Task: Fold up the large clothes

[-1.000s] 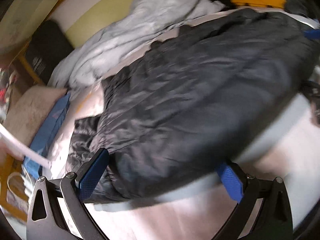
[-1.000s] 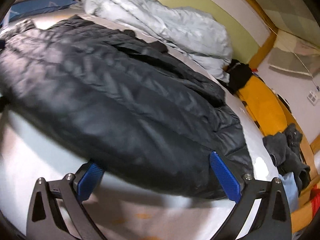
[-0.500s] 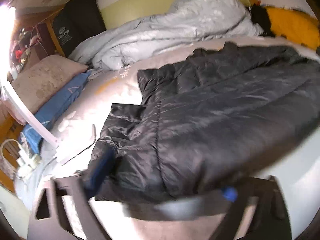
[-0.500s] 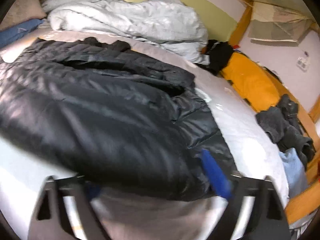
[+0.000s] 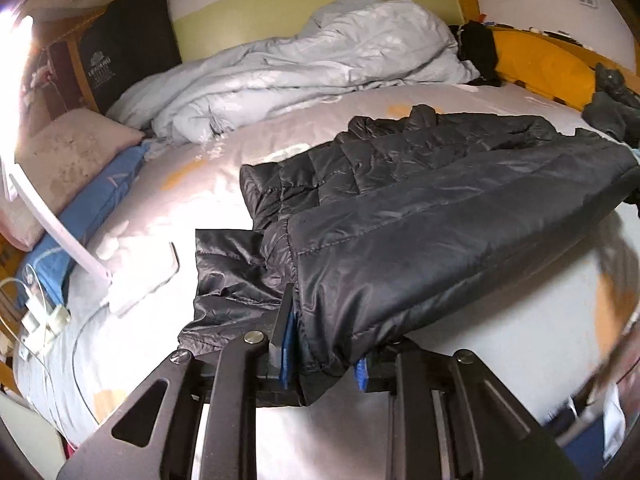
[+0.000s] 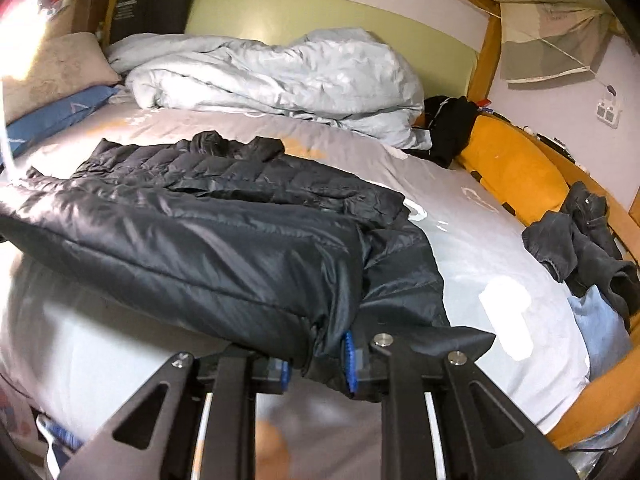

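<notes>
Both tongs [image 5: 323, 354] [image 6: 316, 364] have lifted, closing on the jacket [image 5: 420, 216] hem; bed [image 5: 180, 184] under a grey duvet [image 6: 280, 76].

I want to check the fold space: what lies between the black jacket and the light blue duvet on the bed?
Only bare grey bedsheet with orange marks lies between the black jacket and the duvet. Both wrist views show it.

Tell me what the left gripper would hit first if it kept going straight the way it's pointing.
The black puffer jacket: its hem already sits between the closing jaws of the left gripper, pads touching it. Beyond lies the bed sheet.
</notes>
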`<control>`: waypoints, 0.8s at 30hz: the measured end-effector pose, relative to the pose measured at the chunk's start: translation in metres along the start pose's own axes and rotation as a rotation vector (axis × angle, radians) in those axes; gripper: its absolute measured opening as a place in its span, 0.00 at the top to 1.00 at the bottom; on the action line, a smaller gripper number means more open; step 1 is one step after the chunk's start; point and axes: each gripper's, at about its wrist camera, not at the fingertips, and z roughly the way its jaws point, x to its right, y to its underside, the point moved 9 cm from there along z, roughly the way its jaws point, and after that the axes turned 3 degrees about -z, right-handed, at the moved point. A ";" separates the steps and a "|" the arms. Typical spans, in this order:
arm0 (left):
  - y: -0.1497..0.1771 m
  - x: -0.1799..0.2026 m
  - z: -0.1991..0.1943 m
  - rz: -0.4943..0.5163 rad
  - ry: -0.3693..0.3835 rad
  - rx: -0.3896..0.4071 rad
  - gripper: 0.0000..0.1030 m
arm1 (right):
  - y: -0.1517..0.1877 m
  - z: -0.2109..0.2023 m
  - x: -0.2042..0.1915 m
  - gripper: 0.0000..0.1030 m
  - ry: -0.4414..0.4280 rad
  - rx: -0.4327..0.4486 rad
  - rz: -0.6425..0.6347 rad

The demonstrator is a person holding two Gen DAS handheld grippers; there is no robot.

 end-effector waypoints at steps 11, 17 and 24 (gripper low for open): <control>0.027 0.000 -0.011 -0.035 0.015 -0.057 0.69 | 0.019 -0.015 0.001 0.70 -0.020 -0.023 0.018; -0.004 -0.023 -0.015 -0.078 -0.045 0.000 0.41 | -0.008 -0.008 0.024 0.42 0.060 0.018 0.064; -0.063 -0.043 0.000 -0.092 -0.117 0.063 0.23 | -0.066 0.007 0.037 0.31 0.096 0.065 0.089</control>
